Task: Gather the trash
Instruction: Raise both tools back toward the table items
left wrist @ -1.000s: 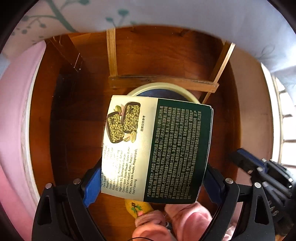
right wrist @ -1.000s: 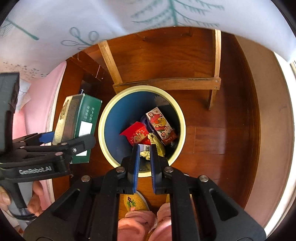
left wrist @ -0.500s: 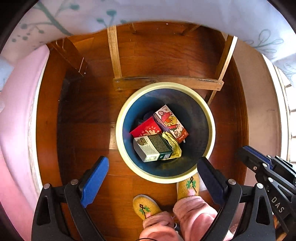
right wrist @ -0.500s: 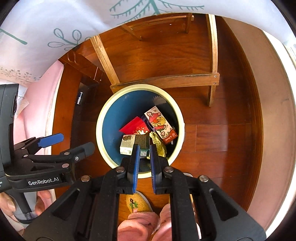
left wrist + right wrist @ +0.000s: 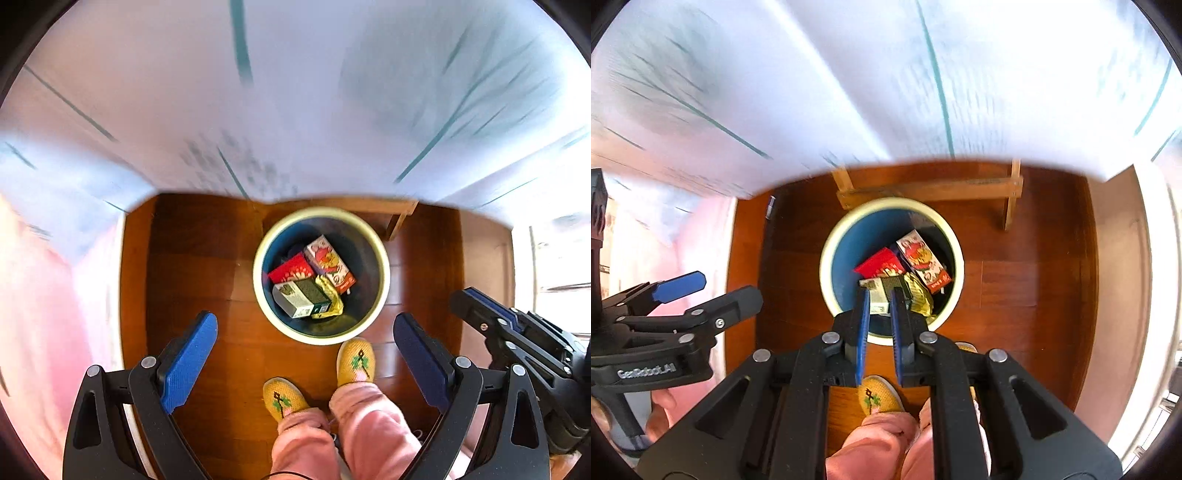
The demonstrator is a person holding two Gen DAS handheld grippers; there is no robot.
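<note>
Downward views over a wooden floor (image 5: 207, 258). The round bin (image 5: 382, 258), cream-rimmed and blue inside, stands just ahead of the person's yellow slippers (image 5: 356, 360). Inside it lie the green-and-white box (image 5: 301, 297) at about 7 o'clock, a red packet (image 5: 291, 267) at 10 o'clock, a red-and-white carton (image 5: 330, 264) at 2 o'clock, and a crumpled yellow wrapper (image 5: 328, 295) just beside the box. The left gripper (image 5: 306, 354) hangs above the floor, jaws spread wide and empty. The right gripper (image 5: 878, 317) has its jaws drawn nearly together, nothing between them. A pale patterned cloth (image 5: 295, 92), blurred, fills the 12 o'clock half of both views.
</note>
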